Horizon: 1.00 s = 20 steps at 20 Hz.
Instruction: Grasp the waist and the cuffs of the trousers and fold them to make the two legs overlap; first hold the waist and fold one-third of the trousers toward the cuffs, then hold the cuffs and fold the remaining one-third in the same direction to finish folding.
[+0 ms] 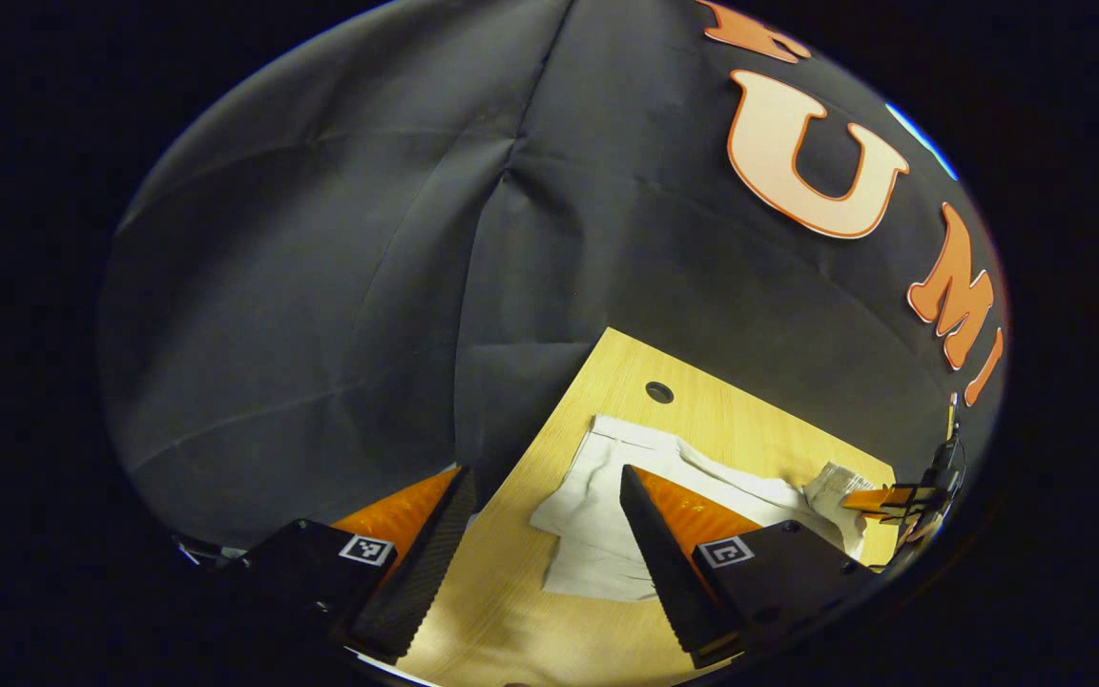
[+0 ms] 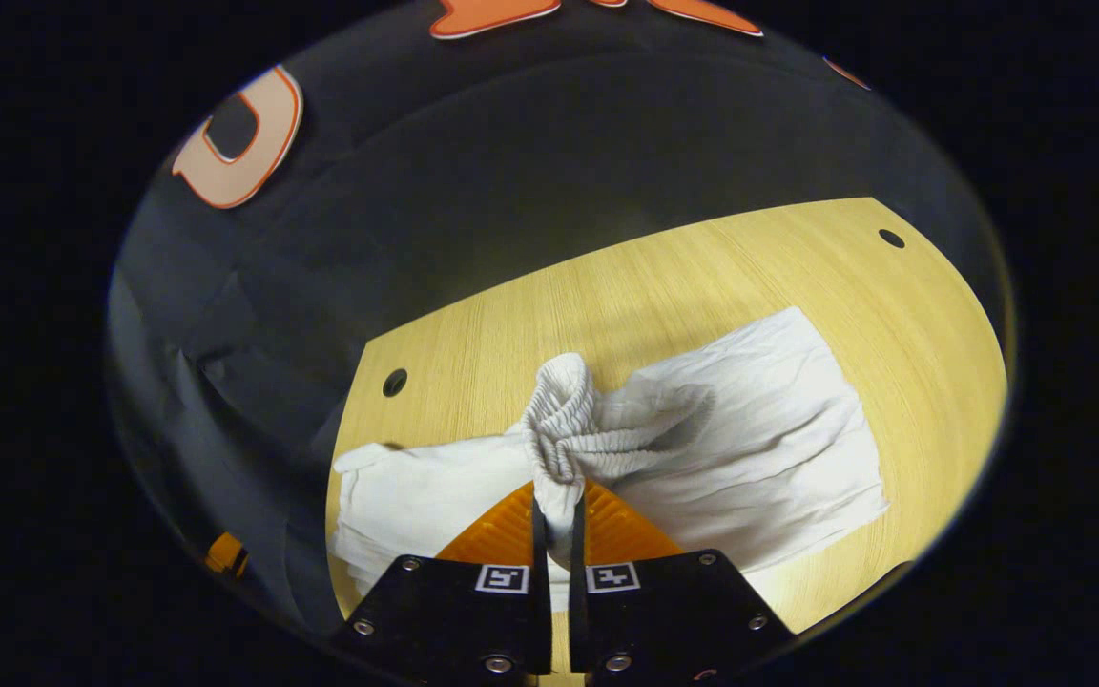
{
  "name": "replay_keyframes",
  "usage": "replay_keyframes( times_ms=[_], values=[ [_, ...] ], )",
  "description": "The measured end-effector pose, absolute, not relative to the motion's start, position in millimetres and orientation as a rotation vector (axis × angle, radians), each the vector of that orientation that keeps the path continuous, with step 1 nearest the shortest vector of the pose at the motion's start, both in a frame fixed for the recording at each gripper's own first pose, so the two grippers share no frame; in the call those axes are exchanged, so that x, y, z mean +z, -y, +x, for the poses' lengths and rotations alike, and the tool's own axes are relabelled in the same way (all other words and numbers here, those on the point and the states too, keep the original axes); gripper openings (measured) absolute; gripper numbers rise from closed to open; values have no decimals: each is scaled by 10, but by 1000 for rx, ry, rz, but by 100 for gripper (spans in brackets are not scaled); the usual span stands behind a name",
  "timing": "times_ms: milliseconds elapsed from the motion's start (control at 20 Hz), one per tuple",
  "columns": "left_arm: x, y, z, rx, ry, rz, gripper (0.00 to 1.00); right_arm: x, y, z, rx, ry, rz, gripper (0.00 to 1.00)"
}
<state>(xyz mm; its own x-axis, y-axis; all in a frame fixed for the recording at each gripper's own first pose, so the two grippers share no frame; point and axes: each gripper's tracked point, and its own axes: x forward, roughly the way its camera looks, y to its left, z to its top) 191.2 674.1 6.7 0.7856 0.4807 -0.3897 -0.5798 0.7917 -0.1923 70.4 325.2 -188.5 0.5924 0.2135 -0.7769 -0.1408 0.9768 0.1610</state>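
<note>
Currently: right tongs (image 2: 557,515) pinching waist (image 2: 564,420) of trousers (image 2: 778,420); left tongs (image 1: 549,553) spread, empty. Risk: bunched elastic slips, spoiling fold on surface (image 2: 626,277).

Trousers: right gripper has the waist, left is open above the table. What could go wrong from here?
1. The right gripper pinches only a bunched bit of the elastic waist; the fabric may slip or the fold may go skewed.
2. The left gripper is open and holds nothing, so the cuffs lie loose and may drag across the table.
3. The trousers are already wrinkled; creases could get folded in.
</note>
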Motion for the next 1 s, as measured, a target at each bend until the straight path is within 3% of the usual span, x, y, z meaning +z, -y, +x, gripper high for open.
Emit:
replay_keyframes(
  times_ms=[200,250,300,350,400,450,500,550,850,900,1000],
  values=[
    [-8,-6766,1881,585,-346,-349,100,-1765,-3226,743,222,-973,95,19],
    [-33,-6773,1860,586,-350,-360,100,-1756,-3222,737,227,-986,123,31],
    [-54,-6778,1856,590,-357,-370,100,-1725,-3226,737,236,-998,158,27],
    [-97,-6786,1843,593,-360,-380,100,-1653,-3190,723,240,-1010,185,57],
    [-116,-6772,1844,591,-365,-396,100,-1595,-3143,735,237,-1017,192,64],
    [-163,-6749,1845,586,-370,-423,100,-1618,-3093,693,233,-1017,180,81],
    [-218,-6711,1860,578,-374,-463,100,-1619,-3060,700,229,-1012,164,82],
    [-281,-6667,1847,569,-380,-512,100,-1628,-3048,684,227,-1011,153,99],
    [-676,-6295,1859,519,-445,-790,100,-1605,-2912,626,221,-1024,187,99],
    [-745,-6251,1850,509,-451,-838,96,-1589,-2844,616,215,-1026,185,99],
    [-930,-6163,1866,482,-451,-942,100,-1580,-2700,591,202,-1035,187,99]
  ],
)
